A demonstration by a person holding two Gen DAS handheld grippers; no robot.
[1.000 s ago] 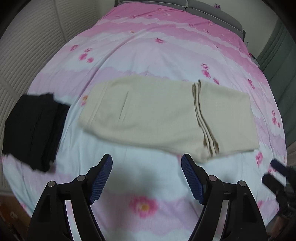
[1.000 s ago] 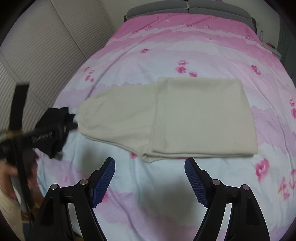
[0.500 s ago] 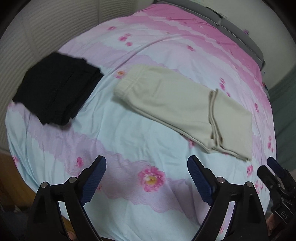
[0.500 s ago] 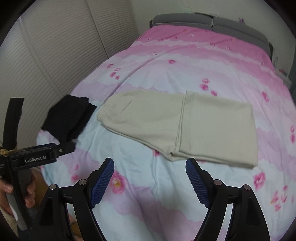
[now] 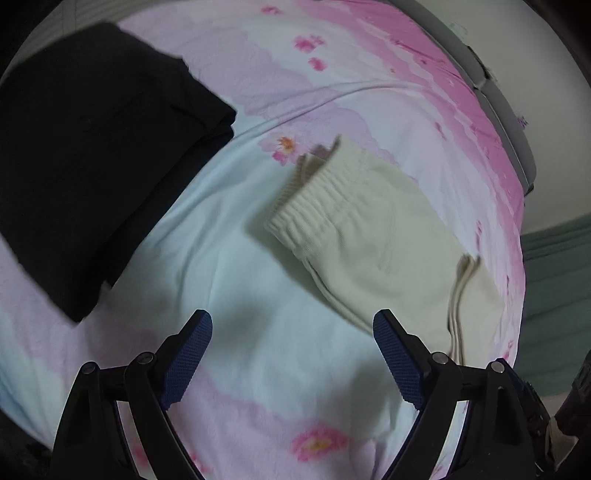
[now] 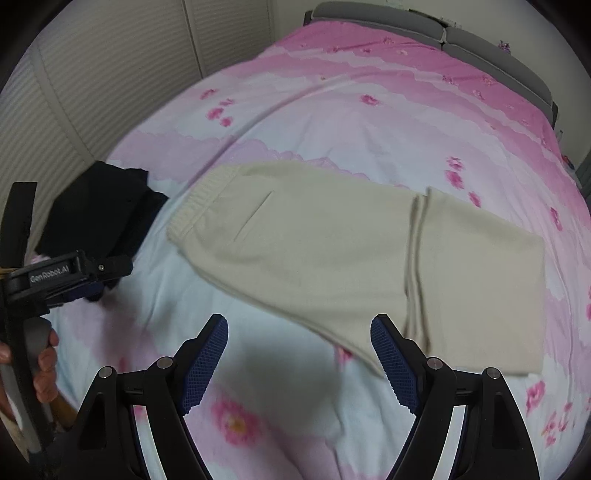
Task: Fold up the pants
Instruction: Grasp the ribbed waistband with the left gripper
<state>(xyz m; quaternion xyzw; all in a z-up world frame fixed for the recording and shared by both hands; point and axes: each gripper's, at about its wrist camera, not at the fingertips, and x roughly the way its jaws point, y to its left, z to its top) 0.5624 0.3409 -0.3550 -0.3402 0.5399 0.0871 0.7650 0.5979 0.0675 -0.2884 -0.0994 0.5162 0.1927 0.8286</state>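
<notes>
Cream pants (image 6: 332, 254) lie flat on the bed, the leg ends folded back over the right part, the ribbed waistband (image 5: 314, 206) at the left. My left gripper (image 5: 291, 354) is open and empty, low over the sheet just short of the waistband. My right gripper (image 6: 299, 358) is open and empty, above the bed's near side, in front of the pants' lower edge. The left gripper also shows at the left edge of the right wrist view (image 6: 70, 273), held in a hand.
Folded black clothing (image 5: 92, 155) lies on the bed left of the pants, also in the right wrist view (image 6: 99, 210). The pink flowered bedspread (image 6: 351, 110) covers the bed. A slatted closet wall (image 6: 92, 74) stands to the left, a grey headboard (image 6: 424, 26) at the far end.
Both grippers have moved left and down toward the bed. The left one has come close to the waistband end of the pants. Both stayed open.
</notes>
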